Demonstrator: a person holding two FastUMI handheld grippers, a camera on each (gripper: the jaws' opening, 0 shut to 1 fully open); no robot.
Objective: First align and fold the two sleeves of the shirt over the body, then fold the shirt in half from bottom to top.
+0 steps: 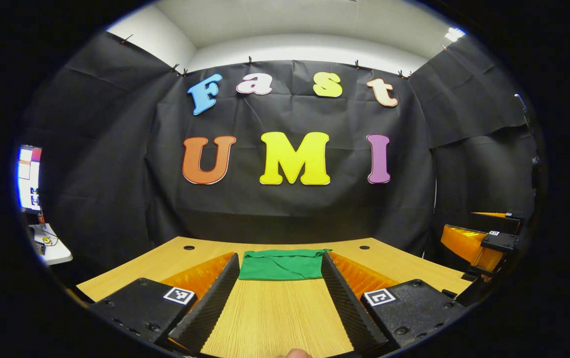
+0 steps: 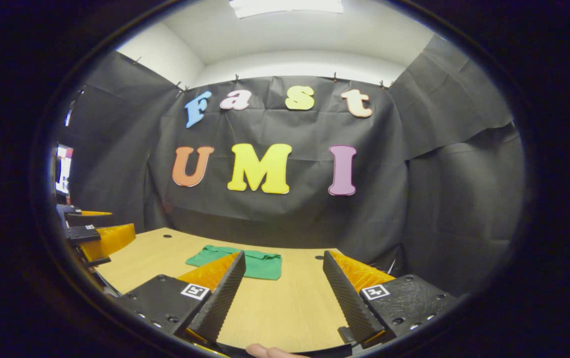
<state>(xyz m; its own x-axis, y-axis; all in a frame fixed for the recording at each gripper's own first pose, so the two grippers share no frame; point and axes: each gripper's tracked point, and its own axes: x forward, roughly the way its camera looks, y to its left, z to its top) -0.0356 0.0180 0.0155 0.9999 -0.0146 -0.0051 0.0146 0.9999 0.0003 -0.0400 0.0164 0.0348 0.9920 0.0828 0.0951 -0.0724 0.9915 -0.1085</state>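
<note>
Both hand-held grippers, left (image 1: pixel 280 298) and right (image 2: pixel 281 298), hang open and empty above the desk (image 1: pixel 275 318). Ahead I see the green shirt (image 1: pixel 282 264) lying as 1 compact rectangle on the desk, so I judge the folding finished.

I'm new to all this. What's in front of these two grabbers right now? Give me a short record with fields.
shirt: green shirt, lying flat in a compact rectangle on the table
table: light wooden table
left gripper: jaws open, holding nothing, short of the shirt
right gripper: jaws open, holding nothing, the shirt ahead and to its left
contact: neither gripper touches the shirt
</note>
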